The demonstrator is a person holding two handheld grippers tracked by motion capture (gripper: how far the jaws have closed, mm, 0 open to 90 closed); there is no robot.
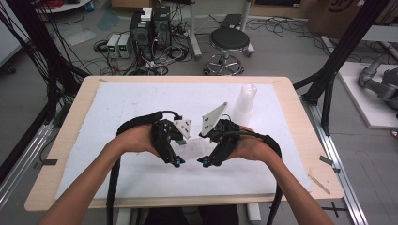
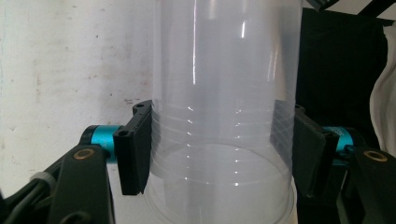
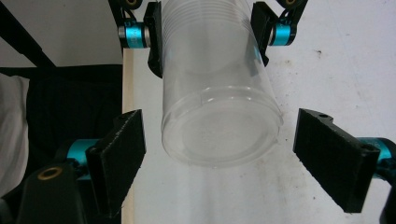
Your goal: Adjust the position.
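A clear plastic cup [image 2: 224, 116] with ribbed rings near its rim lies sideways in my left gripper [image 2: 222, 149], which is shut on it just below the rim, both pads pressed to its wall. In the high view the cup [image 1: 191, 148] hangs low over the white mat between the two hands. Its closed base [image 3: 219, 130] points at my right gripper [image 3: 226, 156], which is open, with a gap between each pad and the cup. The left gripper [image 3: 208, 32] shows at the top of the right gripper view. The high view has the left gripper [image 1: 178, 158] and right gripper [image 1: 207, 158] close together, tips facing.
A tall stack of clear cups [image 1: 246, 99] stands upright at the back right of the white mat [image 1: 117, 108]. The wooden table edge [image 3: 127, 84] runs near the cup, with dark clothing beyond it. A stool and computers stand on the floor behind the table.
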